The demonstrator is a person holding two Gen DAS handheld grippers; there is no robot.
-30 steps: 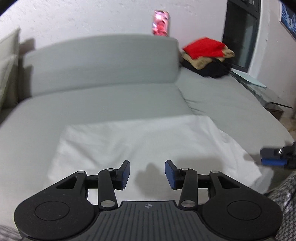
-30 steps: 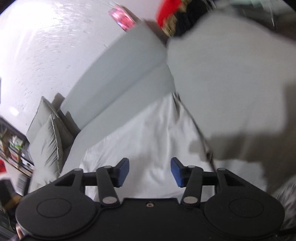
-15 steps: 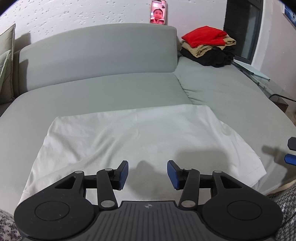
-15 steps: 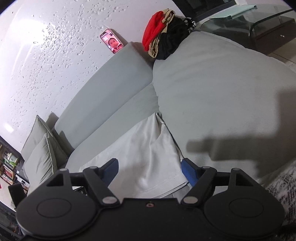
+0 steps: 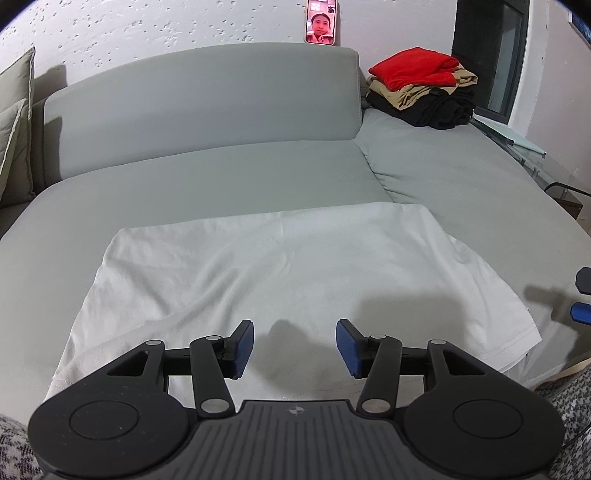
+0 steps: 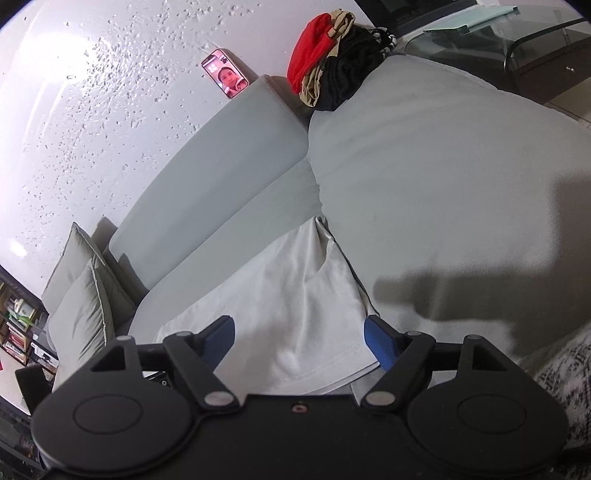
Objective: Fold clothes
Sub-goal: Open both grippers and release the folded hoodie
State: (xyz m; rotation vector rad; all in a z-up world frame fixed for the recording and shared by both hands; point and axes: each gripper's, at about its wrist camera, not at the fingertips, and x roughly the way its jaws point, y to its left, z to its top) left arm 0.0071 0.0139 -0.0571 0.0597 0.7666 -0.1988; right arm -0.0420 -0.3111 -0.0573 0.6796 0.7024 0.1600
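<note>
A white garment lies spread flat on the grey sofa seat. It also shows in the right wrist view, with its hemmed corner near the camera. My left gripper is open and empty, held just above the garment's near edge. My right gripper is open and empty, above the garment's right corner. Its fingertips show at the right edge of the left wrist view.
A stack of folded clothes, red on top, sits at the sofa's far right corner. A phone leans on the wall above the backrest. Cushions stand at the sofa's left end. A glass table is to the right.
Both grippers drew back from the garment and steadied. The right gripper opened wider and swung from over the cloth to its right corner.
</note>
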